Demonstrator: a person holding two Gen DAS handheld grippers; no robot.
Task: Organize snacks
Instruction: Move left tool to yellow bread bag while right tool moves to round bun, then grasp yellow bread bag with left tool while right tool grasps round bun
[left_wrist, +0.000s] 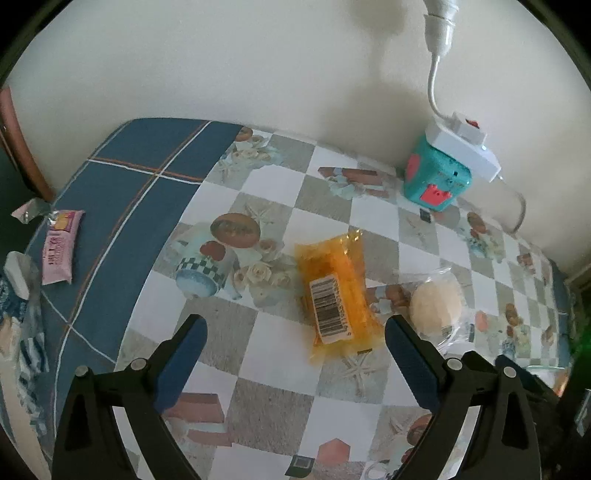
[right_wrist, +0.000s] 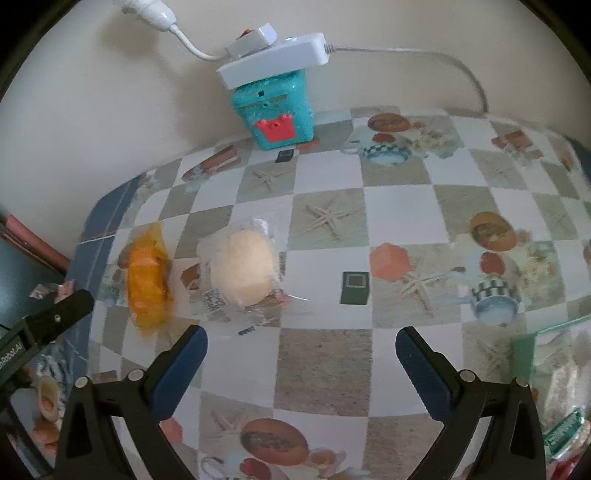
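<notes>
An orange snack packet (left_wrist: 334, 295) with a barcode lies flat on the checkered tablecloth, just ahead of my open left gripper (left_wrist: 295, 332). Right of it sits a pale round bun in clear wrap (left_wrist: 436, 304), close to the right finger. In the right wrist view the same bun (right_wrist: 243, 267) and orange packet (right_wrist: 147, 280) lie ahead and to the left of my open right gripper (right_wrist: 301, 343), which holds nothing. A pink packet (left_wrist: 61, 245) rests on the blue cloth band at far left, with a white wrapped item (left_wrist: 16, 273) beside it.
A teal toy box (right_wrist: 275, 107) with a white power strip (right_wrist: 273, 59) on top stands against the wall. A clear green-rimmed container (right_wrist: 554, 369) with snacks inside sits at the right edge. The other gripper's black arm (right_wrist: 44, 317) enters from the left.
</notes>
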